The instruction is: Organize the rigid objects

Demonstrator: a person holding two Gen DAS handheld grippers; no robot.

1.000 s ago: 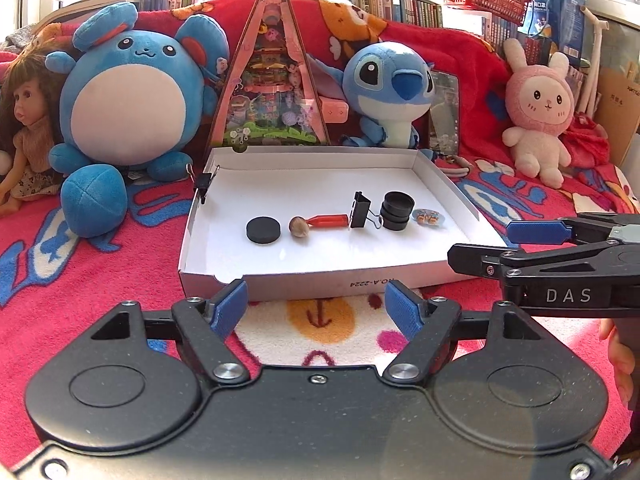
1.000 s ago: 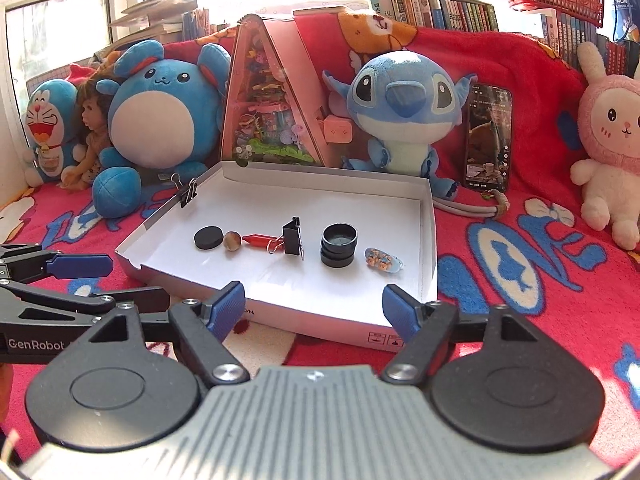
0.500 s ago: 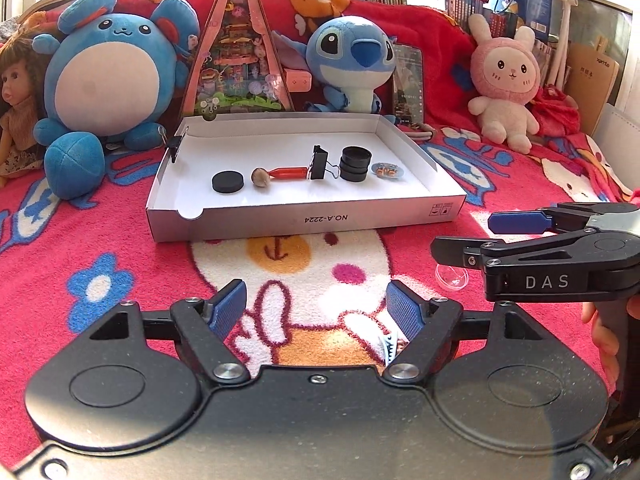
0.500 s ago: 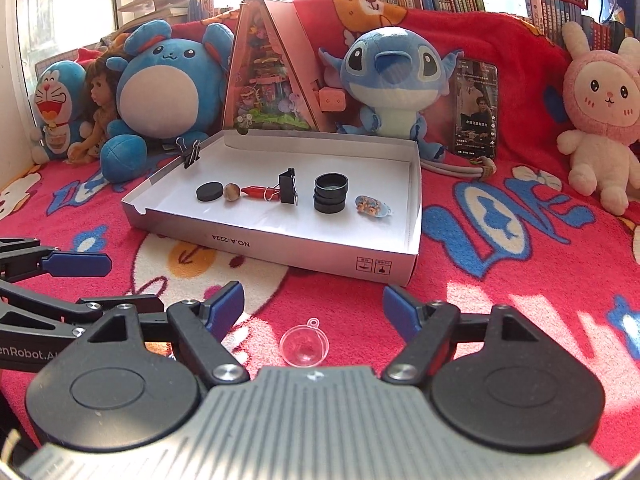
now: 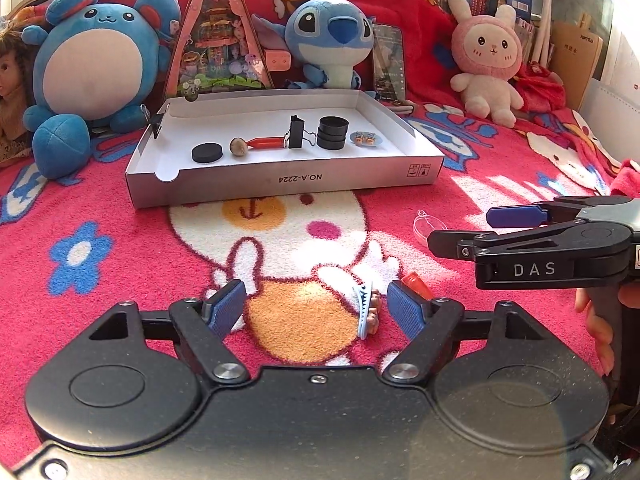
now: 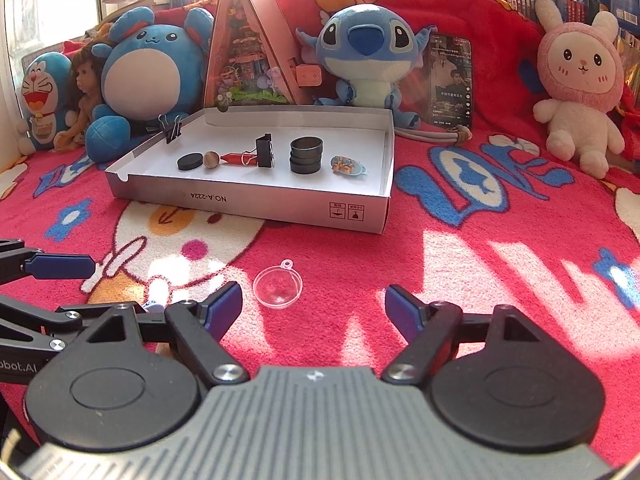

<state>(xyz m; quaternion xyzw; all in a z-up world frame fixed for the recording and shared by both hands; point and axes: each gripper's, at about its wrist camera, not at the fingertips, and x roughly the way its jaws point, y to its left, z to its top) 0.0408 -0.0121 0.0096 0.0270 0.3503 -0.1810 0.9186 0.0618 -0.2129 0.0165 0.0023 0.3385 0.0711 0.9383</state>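
The left gripper point(image 5: 312, 304), jaws wide and empty, hovered nearest the blue hair clip point(image 5: 365, 310), lying lengthwise just inside its right finger.

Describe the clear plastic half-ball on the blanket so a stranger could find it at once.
Start at the white cardboard box lying on the red blanket in front of the stuffed toys. Come toward the camera from the box's front wall: the clear half-ball lies alone on the blanket, open side up, just ahead of the right gripper. It is the only see-through thing there, with a small loop on its rim.
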